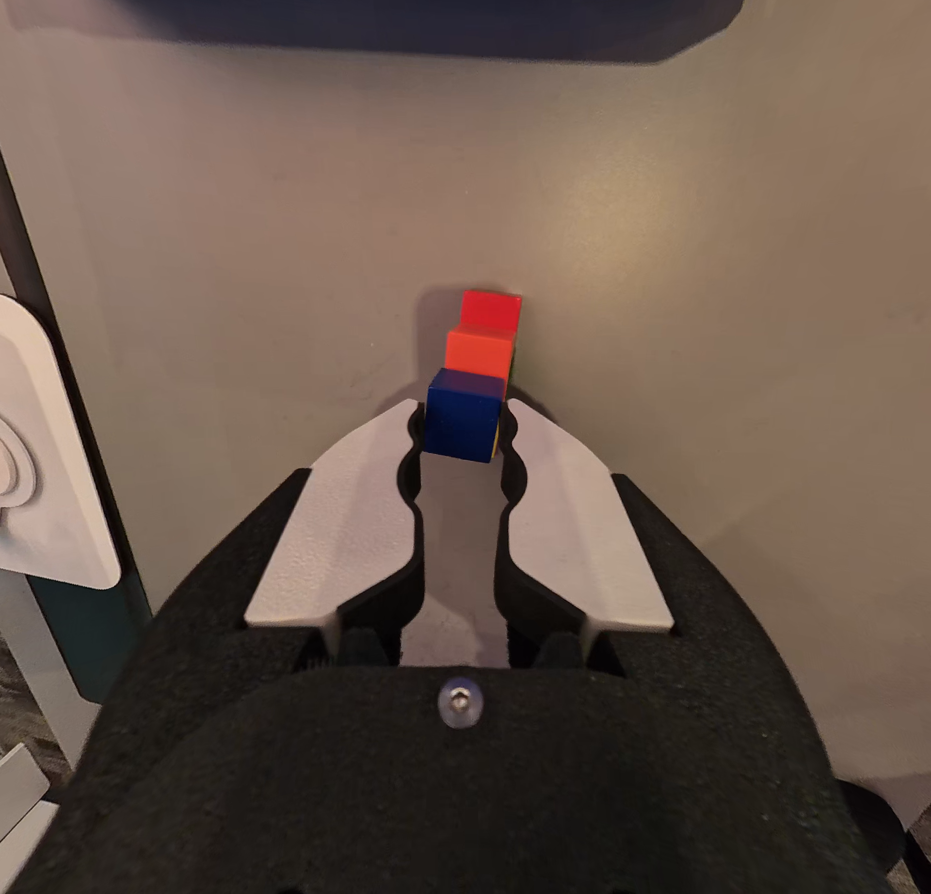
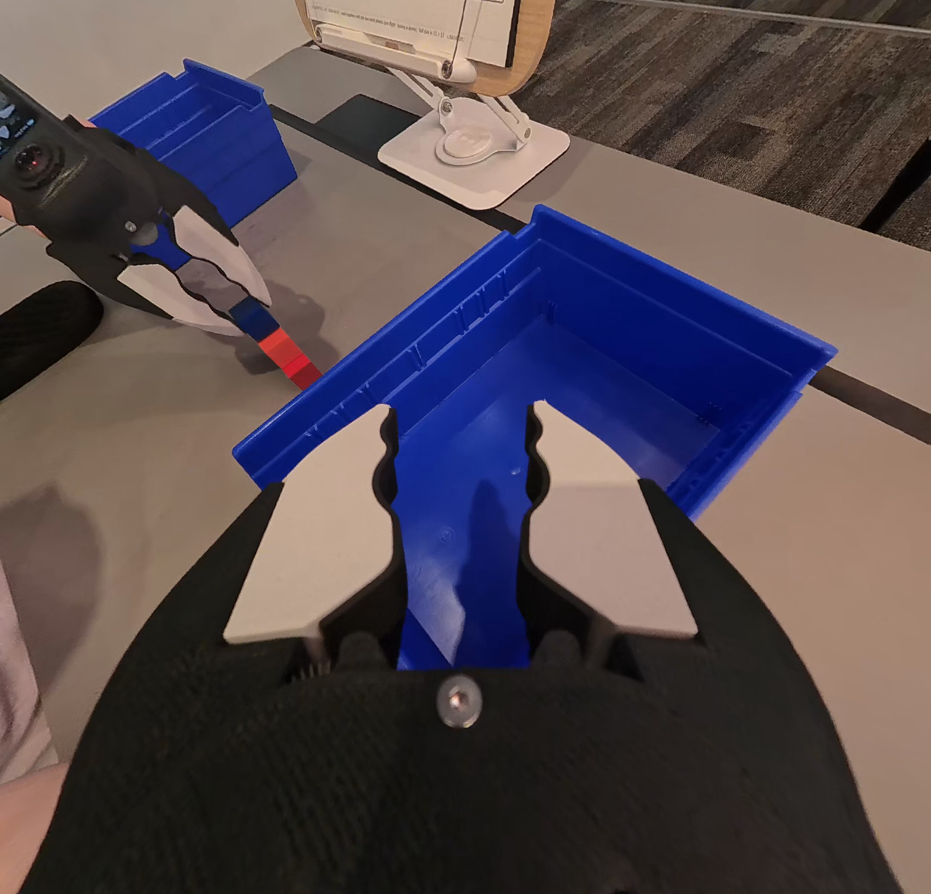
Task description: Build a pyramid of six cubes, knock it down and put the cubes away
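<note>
Left gripper (image 1: 461,411) fingers clamp the blue cube (image 1: 462,419); right gripper (image 2: 461,411) fingers gape over a blue bin (image 2: 680,285).

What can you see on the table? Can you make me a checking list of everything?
Surface: grey table, a dark seam across it.
Job's things: blue cube, orange cube, red cube in a touching row; near blue bin empty; far blue bin.
Clutter: white stand holding a printed sheet.
Grippers: left gripper around the blue cube; right gripper open over the near bin.
Cables: nothing seen.
Surroundings: patterned carpet.
</note>
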A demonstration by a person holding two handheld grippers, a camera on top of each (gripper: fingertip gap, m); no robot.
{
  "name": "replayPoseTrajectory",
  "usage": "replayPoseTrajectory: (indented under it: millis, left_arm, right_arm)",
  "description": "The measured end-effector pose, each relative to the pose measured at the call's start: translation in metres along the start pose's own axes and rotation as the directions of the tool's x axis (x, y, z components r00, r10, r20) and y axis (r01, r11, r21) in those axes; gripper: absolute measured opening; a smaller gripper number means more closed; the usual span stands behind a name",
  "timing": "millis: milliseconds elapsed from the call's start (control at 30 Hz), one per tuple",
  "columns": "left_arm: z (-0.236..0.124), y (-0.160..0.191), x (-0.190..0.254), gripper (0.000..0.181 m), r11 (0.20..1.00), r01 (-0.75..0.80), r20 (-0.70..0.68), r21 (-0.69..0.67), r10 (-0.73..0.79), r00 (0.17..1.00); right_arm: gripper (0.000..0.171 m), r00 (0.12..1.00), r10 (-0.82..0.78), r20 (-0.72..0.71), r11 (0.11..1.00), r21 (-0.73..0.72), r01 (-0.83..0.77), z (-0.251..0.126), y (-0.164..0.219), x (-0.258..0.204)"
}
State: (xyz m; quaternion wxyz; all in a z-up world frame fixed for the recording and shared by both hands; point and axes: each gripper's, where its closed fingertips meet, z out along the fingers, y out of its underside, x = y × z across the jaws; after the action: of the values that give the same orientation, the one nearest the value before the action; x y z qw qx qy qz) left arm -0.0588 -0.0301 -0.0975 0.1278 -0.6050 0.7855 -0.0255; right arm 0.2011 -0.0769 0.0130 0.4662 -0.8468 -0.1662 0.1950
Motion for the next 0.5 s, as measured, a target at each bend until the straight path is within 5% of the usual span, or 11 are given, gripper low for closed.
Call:
replayPoseTrajectory:
  millis: [500]
  left_arm:
    - [0.004, 0.0012, -0.0007, 0.035, 1.0, 0.008, -0.003, -0.026, -0.008, 1.0]
  right_arm:
    - [0.05, 1.0, 0.009, -0.001, 1.0, -0.008, -0.009, 0.0007, 0.0028, 0.0018]
